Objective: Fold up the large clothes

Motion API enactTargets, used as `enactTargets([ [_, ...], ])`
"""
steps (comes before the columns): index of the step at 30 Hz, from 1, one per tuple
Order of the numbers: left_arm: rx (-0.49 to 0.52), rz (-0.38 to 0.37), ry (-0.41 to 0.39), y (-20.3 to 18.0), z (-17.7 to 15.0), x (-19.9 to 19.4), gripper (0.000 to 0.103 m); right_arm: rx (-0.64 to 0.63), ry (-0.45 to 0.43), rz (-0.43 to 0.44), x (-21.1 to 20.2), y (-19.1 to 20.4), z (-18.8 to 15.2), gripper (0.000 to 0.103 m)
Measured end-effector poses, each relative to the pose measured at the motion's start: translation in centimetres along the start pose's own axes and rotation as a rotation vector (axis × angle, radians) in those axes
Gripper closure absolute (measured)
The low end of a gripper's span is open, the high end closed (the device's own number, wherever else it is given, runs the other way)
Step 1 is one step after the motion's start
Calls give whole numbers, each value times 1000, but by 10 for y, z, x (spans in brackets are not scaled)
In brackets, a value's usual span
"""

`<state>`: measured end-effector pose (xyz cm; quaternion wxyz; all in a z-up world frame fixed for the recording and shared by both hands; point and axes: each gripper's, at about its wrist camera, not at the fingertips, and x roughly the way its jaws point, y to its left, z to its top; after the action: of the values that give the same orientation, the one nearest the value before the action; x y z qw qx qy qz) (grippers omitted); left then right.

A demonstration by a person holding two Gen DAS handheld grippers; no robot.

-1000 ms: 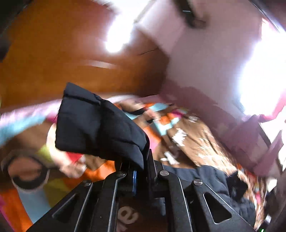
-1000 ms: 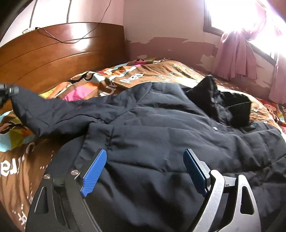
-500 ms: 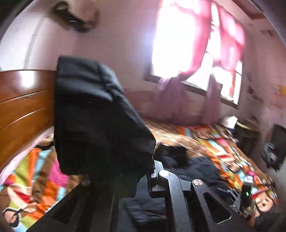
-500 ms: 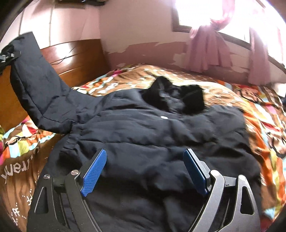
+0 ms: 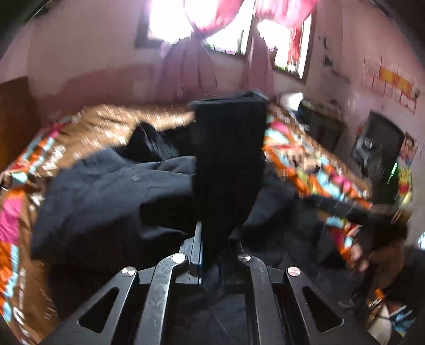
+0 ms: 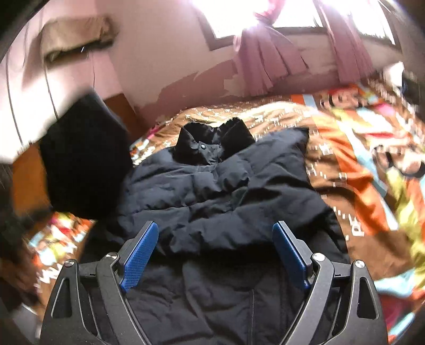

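A: Where does the dark padded jacket point(image 6: 220, 201) lie?

B: It is spread over the middle of the bed point(image 6: 345, 169), on the patterned quilt, front side up. Its collar point(image 6: 212, 143) points toward the far edge of the bed under the window point(image 6: 239, 16), where the pink curtains point(image 6: 265, 66) hang.

A: And the left gripper point(image 5: 212, 238)?

B: Its jaws are pressed together on the jacket's sleeve point(image 5: 228, 159). The sleeve end stands up in front of that camera, above the jacket body. In the right wrist view the same sleeve shows as a blurred dark mass over the bed's left edge, near the wooden headboard point(image 6: 26, 175).

A: And the right gripper point(image 6: 215, 254)?

B: Its jaws stand wide apart, blue pads point(image 6: 139, 257) facing each other with nothing between them. It hangs over the lower part of the jacket, near the bed's near edge; whether it touches the cloth cannot be told.
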<state>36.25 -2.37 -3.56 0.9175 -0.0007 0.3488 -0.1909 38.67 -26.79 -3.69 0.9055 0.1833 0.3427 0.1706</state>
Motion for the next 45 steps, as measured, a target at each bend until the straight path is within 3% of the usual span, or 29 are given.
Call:
enactTargets([
  [6, 58, 11, 154, -21, -34, 42, 95, 209, 92, 127, 15, -35, -29, 19],
  [9, 93, 21, 210, -23, -40, 45, 94, 335, 139, 259, 32, -49, -43, 19],
  [12, 105, -11, 274, -27, -41, 49, 85, 481, 182, 353, 53, -55, -59, 19],
  [15, 100, -71, 310, -28, -44, 49, 60, 597, 216, 406, 70, -55, -78, 19],
  [16, 98, -88, 309, -29, -44, 48, 34, 619, 218, 418, 73, -55, -82, 19],
  [17, 96, -99, 293, -30, -46, 44, 21, 651, 222, 435, 77, -55, -87, 19],
  [19, 117, -101, 264, -35, -50, 38, 21, 672, 226, 442, 82, -52, -94, 19],
  [22, 125, -85, 253, -35, -54, 27, 21, 613, 261, 382, 87, -40, -99, 26],
  [24, 103, -85, 231, -27, -56, 15, 21, 558, 310, 305, 92, -29, -102, 50],
  [25, 88, -79, 221, -22, -56, 11, 21, 532, 326, 261, 93, -26, -105, 57],
  [27, 49, -59, 199, -9, -56, 0, 21, 490, 360, 189, 96, -21, -109, 83],
  [30, -13, -10, 160, 14, -55, -21, 21, 451, 338, 166, 93, -13, -101, 96],
  [32, -46, 30, 132, 30, -53, -33, 21, 395, 295, 152, 82, -2, -88, 99],
  [37, -77, 149, 74, 64, -44, -55, 20, 140, 99, -6, 36, 31, -24, 99],
  [40, -98, 323, 109, 82, -37, -48, 19, 71, 39, -75, 27, 32, 14, 99],
  [41, -114, 348, 126, 87, -34, -44, 20, 52, 23, -94, 25, 30, 22, 99],
  [45, -203, 347, 120, 112, -24, -37, 19, -35, 20, -189, 29, 7, 41, 99],
])
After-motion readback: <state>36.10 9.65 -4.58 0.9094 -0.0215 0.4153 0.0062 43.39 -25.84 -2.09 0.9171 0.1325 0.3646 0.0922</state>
